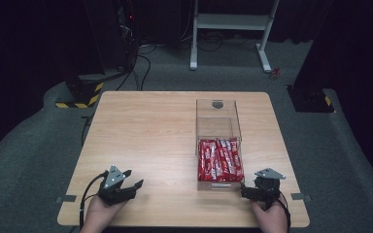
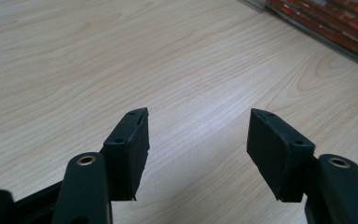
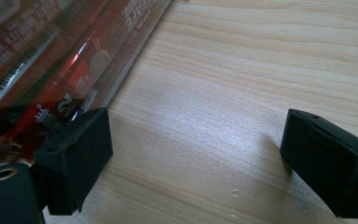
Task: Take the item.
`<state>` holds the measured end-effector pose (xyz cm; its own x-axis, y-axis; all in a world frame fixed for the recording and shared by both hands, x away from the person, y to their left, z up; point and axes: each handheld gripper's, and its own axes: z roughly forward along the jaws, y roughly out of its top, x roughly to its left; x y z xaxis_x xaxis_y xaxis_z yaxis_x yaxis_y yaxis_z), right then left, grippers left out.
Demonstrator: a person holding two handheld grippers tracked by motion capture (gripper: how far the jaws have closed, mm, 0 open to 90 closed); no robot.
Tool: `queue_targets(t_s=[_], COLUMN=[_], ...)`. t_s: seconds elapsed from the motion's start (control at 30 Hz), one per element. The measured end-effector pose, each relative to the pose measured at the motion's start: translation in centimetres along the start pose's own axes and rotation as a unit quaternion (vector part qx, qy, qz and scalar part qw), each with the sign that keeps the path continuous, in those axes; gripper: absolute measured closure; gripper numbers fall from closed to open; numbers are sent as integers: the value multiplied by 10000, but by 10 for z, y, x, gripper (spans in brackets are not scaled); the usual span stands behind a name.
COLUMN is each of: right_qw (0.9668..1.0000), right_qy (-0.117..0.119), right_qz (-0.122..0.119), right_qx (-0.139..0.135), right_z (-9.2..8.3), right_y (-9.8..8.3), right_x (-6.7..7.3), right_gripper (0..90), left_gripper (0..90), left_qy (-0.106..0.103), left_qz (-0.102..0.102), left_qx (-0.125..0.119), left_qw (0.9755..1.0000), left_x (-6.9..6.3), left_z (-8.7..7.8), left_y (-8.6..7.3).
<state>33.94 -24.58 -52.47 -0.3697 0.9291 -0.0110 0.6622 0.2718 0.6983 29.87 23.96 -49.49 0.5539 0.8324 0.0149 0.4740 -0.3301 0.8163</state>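
A wooden table (image 1: 155,145) carries a clear plastic box (image 1: 217,141) that stands on its right half, running from near the far edge toward the near edge. The far part of the box is bare, while the near part holds a row of red packets (image 1: 219,160) lying side by side lengthwise. The left gripper (image 1: 130,185) sits near the table's near left corner, held in a hand (image 1: 99,213) that comes over the near edge; its jaws stand wide apart with only bare wood between them, and in the left gripper view the box corner lies well off at the upper right. The right gripper (image 1: 247,191) sits near the near right corner, just beside the near end of the box. In the right gripper view its jaws are spread wide, empty, one fingertip (image 3: 77,156) right against the box wall.
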Motion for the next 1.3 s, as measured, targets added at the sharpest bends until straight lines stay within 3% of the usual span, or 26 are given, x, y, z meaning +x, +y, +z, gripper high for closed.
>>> queue_targets(t_s=[0.63,0.83,1.3], right_qw=[10000,10000,10000], right_qy=[3,7,8], right_qz=[-1,6,3], right_qx=[-1,3,2], right_z=[0,0,0], right_y=[0,0,0], right_x=[0,0,0], right_gripper=[88,89,89], left_gripper=[398,400,400], left_qy=[-20,-79,-324], left_qz=[94,66,251], left_qx=[-247,-286,-322], left_qw=[9996,9995,9986], left_x=[-12,-18,-39], left_z=[-1,2,15], left_y=[26,32,50])
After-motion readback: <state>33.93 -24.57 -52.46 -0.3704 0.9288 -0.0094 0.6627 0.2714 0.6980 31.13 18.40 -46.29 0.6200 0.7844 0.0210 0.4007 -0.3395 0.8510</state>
